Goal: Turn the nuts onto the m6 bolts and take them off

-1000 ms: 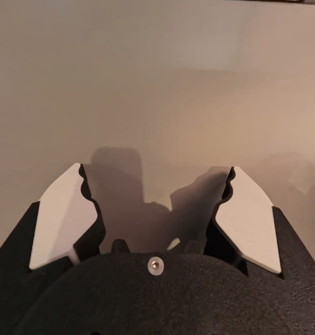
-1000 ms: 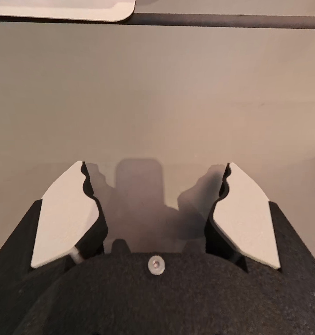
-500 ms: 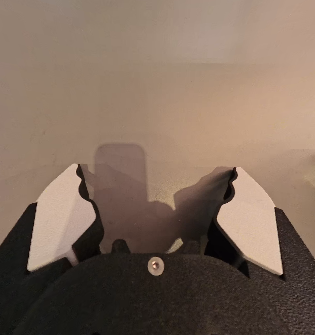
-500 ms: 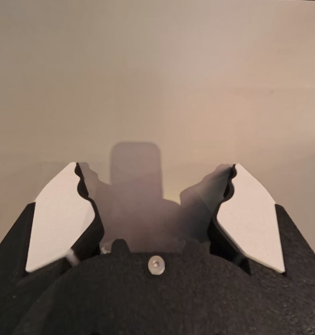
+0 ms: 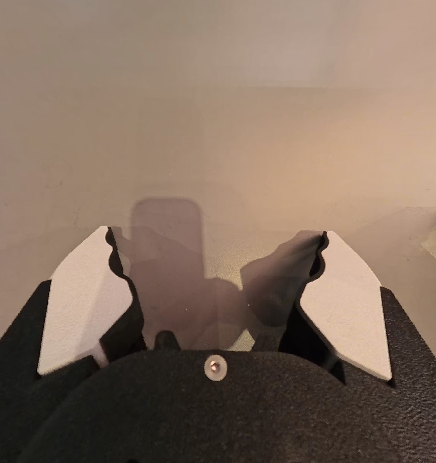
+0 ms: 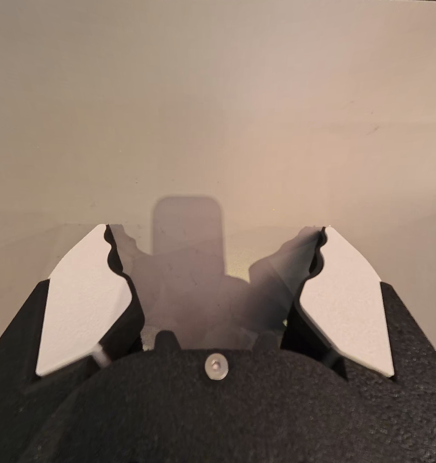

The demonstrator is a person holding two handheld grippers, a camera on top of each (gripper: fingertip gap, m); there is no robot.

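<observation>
Both hand-held grippers empty over bare worktop.
Left hand-held gripper [image 5: 217, 226] and right hand-held gripper [image 6: 215, 226] spread wide above beige worktop [image 6: 212, 112], probably idle or searching; nuts and bolts out of view.

Your left gripper [image 5: 215, 226] has a black, grainy-textured body with a rounded hump at the middle and one small silver screw [image 5: 215, 368] set in it. Its two fingers [image 5: 86, 295] are faced with white angular plates, and their inner edges are black and wavy. Your right gripper [image 6: 215, 226] is built alike: the same black textured shell, white-faced fingers [image 6: 342, 300] with scalloped black edges, and a silver hex-socket screw [image 6: 216, 366] at centre.
</observation>
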